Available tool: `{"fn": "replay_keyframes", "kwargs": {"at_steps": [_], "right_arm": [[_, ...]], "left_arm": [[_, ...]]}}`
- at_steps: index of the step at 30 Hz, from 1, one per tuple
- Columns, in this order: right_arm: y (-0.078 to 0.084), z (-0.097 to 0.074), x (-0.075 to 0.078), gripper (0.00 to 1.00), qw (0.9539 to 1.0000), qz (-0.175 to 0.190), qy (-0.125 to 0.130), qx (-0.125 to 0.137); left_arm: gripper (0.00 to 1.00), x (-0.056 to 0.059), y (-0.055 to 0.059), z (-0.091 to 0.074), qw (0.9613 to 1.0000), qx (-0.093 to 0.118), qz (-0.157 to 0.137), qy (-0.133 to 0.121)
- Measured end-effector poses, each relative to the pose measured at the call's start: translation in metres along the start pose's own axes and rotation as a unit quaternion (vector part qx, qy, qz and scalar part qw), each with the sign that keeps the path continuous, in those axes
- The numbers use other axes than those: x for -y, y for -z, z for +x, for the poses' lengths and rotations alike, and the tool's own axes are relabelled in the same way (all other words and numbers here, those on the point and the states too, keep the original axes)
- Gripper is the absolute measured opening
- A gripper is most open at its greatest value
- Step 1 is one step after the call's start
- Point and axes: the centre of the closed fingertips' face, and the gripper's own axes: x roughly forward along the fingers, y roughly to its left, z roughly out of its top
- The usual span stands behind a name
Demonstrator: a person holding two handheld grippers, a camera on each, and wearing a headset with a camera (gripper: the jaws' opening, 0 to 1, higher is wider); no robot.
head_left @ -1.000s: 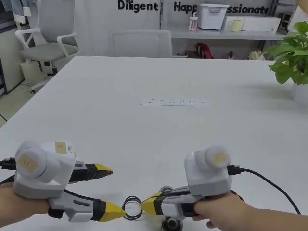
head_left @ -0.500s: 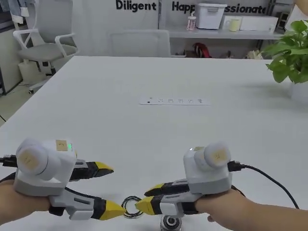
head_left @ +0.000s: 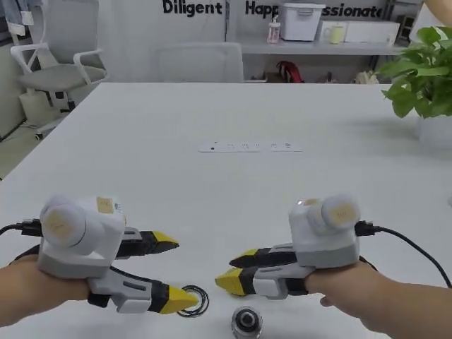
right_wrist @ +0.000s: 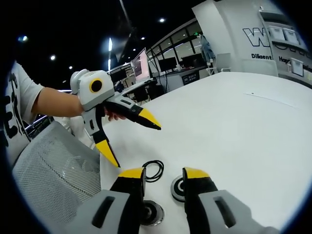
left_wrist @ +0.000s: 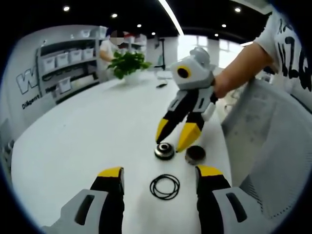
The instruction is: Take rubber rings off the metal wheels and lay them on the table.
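The left gripper gapes wide and empty around thin black rubber rings lying on the white table. The right gripper, partly open, holds nothing. The left gripper view shows two round metal wheels; the head view shows one.

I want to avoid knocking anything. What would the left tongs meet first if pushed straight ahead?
Probably the rubber rings, lying on the table just ahead of the left tongs, in line with their open gap; a metal wheel sits beyond. Tong height is unclear.
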Motion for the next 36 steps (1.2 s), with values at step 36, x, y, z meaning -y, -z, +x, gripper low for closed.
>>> {"fn": "replay_keyframes", "kwargs": {"at_steps": [36], "right_arm": [[0.041, -0.016, 0.031, 0.20, 0.9972, -0.055, 0.033, -0.038]], "left_arm": [[0.38, 0.013, -0.008, 0.066, 0.9994, -0.009, -0.024, 0.026]]}}
